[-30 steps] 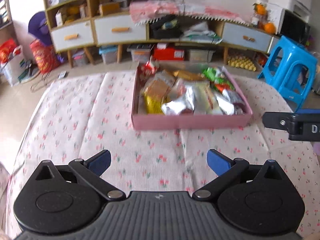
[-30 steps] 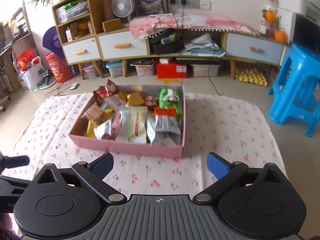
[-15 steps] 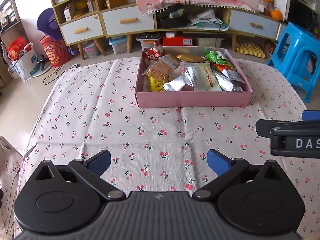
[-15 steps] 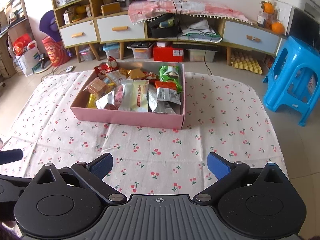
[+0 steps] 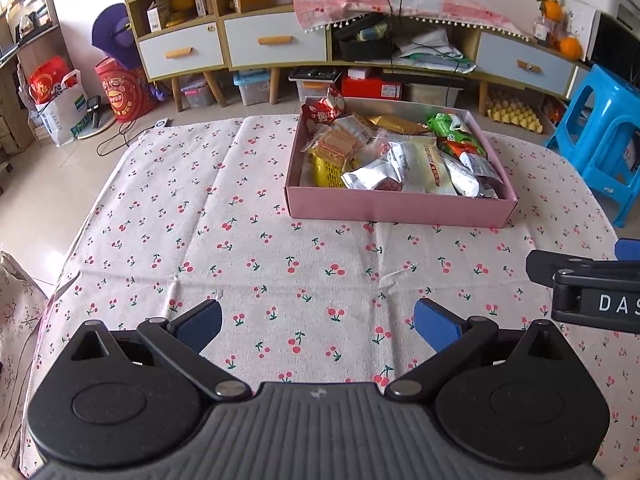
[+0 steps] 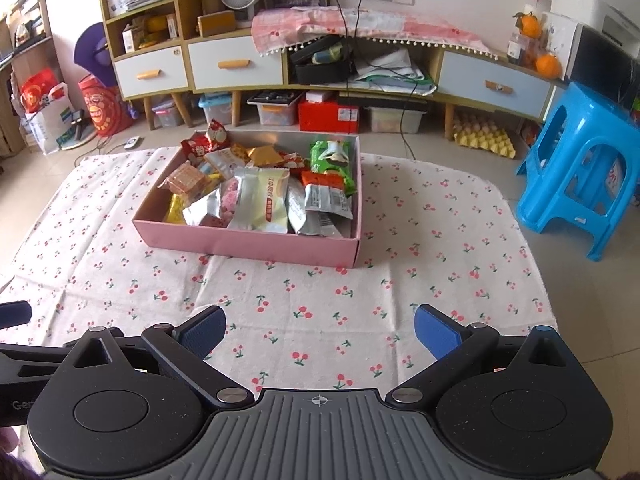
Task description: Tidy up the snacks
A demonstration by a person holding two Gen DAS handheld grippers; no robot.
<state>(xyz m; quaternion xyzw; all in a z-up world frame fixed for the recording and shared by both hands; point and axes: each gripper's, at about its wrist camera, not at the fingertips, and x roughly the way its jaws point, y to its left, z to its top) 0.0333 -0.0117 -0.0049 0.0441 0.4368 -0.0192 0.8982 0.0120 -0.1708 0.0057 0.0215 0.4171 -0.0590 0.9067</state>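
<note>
While both claws hang low over the near edge of the desk [image 5: 248, 264], we have the pink box [image 6: 256, 245] straight ahead and well apart from either; our left claw [image 5: 318, 325] stands wide and empty, our right claw [image 6: 320, 330] wide and empty too; the box lies with its long side across our view, up and to the right of the left claw, up and slightly left of the right, so the right looks a touch better lined up; inside, the snack packets [image 6: 264, 196] are heaped loosely, crinkly foil and glossy plastic, flat pillow shapes overlapping; the cardboard walls look stiff and matte; underneath, a soft cherry-print cloth [image 6: 440, 240], creased along its folds.
</note>
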